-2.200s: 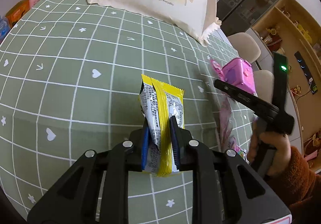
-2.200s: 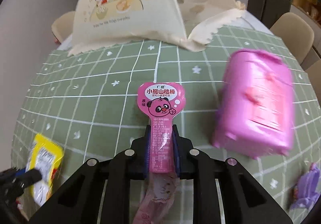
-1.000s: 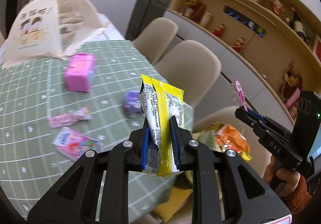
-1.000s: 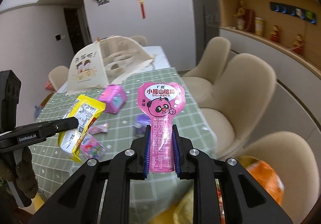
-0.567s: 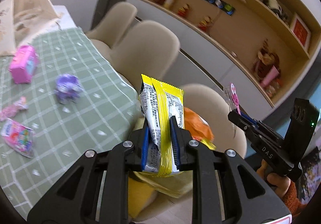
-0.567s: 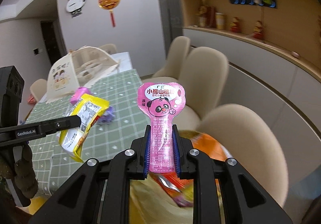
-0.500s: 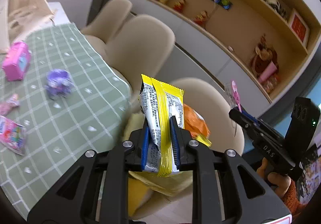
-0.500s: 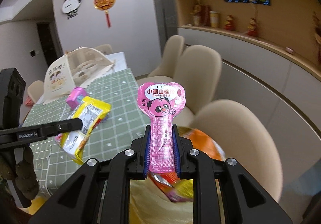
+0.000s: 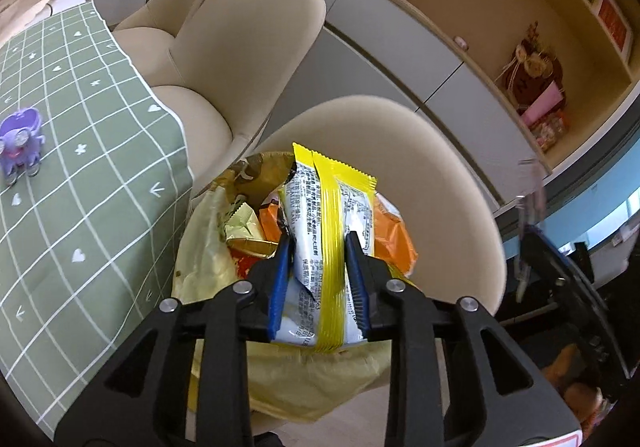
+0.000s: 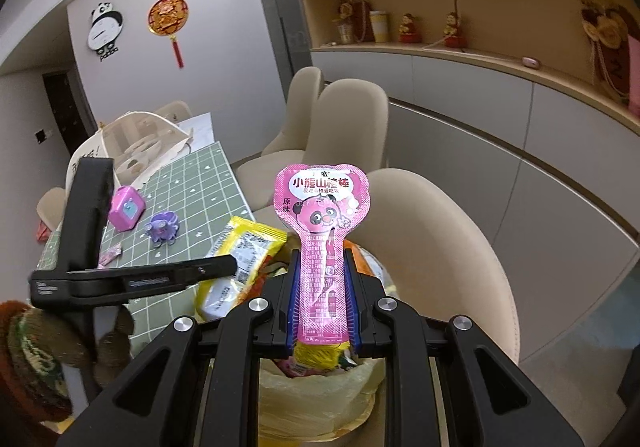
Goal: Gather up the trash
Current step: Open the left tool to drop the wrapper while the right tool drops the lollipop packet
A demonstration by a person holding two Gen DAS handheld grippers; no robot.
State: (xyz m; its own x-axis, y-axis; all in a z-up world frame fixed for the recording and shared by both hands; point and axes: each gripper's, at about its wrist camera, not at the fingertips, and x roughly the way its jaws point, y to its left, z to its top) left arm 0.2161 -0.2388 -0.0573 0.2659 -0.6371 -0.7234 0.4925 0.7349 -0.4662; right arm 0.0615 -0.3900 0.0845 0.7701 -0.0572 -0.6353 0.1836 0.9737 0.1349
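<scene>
My left gripper [image 9: 319,247] is shut on a yellow and white snack wrapper [image 9: 326,223] and holds it just above a trash bin lined with a yellow bag [image 9: 208,247] that holds orange and gold wrappers. My right gripper [image 10: 322,263] is shut on a pink panda candy wrapper [image 10: 322,215], upright over the same bin [image 10: 320,387]. The left gripper [image 10: 224,267] with its yellow wrapper [image 10: 240,259] also shows in the right wrist view, left of the bin. The right gripper is a dark blur at the right edge of the left wrist view.
The green checked tablecloth [image 9: 80,183] hangs beside the bin, with a purple toy [image 9: 20,143] on it. A pink box [image 10: 127,209], small pink wrappers [image 10: 110,255] and a cream food cover [image 10: 140,143] lie further along the table. Beige chairs [image 9: 248,27] stand behind the bin.
Both grippers have swung from the table to the bin beside it, each still holding its wrapper. The bin now sits directly below both.
</scene>
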